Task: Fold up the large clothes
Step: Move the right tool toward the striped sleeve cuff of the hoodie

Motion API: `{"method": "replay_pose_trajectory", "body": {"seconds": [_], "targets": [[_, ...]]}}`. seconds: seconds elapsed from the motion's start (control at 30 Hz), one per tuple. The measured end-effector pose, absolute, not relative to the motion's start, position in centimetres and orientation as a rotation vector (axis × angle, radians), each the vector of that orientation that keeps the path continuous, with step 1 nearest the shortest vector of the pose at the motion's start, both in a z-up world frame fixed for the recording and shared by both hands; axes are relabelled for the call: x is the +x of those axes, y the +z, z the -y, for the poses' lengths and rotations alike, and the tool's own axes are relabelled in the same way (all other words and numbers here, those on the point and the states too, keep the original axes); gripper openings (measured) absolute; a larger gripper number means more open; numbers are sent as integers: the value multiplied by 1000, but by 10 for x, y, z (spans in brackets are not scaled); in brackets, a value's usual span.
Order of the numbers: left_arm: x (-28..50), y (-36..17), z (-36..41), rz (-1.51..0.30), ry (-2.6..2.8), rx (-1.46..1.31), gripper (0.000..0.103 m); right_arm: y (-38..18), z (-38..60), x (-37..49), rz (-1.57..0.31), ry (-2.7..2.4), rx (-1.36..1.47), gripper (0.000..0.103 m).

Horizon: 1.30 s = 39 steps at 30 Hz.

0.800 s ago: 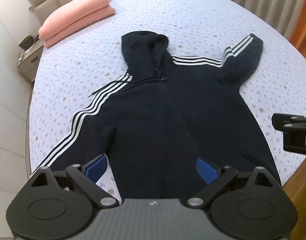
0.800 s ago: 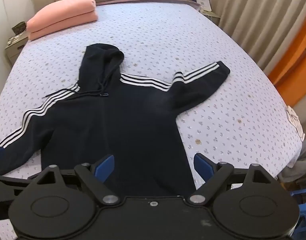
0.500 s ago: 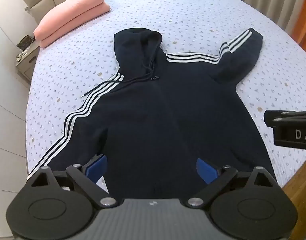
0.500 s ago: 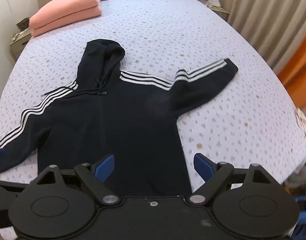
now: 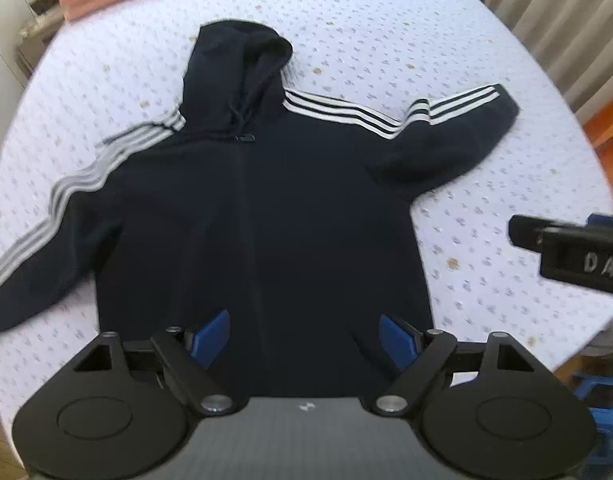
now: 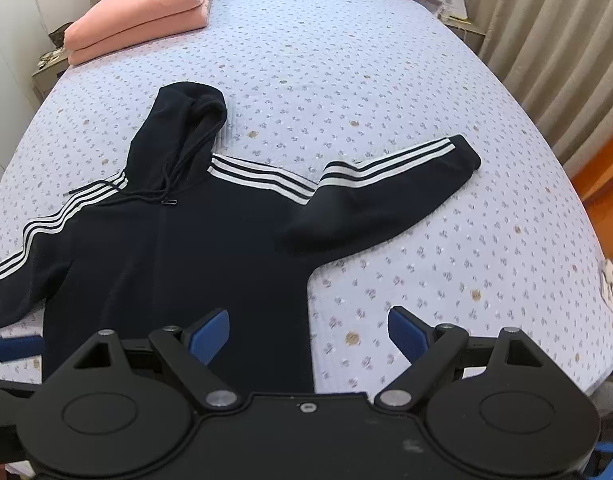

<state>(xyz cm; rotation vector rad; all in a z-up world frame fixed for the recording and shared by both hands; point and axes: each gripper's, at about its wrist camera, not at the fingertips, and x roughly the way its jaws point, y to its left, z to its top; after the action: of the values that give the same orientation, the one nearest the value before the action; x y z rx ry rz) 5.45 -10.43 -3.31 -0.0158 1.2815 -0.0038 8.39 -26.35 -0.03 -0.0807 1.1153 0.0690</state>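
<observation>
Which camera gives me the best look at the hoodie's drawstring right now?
The right wrist view: the drawstring is sharp there, hanging from the hood across the hoodie chest, one end trailing toward the striped sleeve. The left wrist view shows the drawstring too, but motion blur smears it.

Dark navy hooded sweatshirt [image 6: 178, 256] with white triple stripes, spread flat, front up

It fills the centre and left of the right wrist view: hood at upper centre-left, one sleeve angled to the right, the other running off the left edge, hem at the bottom.
</observation>
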Motion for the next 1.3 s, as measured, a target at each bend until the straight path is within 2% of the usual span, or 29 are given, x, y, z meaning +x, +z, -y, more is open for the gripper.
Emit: {"method": "replay_pose_trajectory", "body": {"seconds": [0.2,0.6,1.3], "targets": [[76,-14,116,-1219,31,17,85,-7,286,107,-1128,113,-97,102],[89,-8,125,-1235,143,-50,87,-18,308,135,-1162,172,-81,102],[53,-13,92,-1197,84,-38,86,-2,280,73,-1140,19,-134,102]]}}
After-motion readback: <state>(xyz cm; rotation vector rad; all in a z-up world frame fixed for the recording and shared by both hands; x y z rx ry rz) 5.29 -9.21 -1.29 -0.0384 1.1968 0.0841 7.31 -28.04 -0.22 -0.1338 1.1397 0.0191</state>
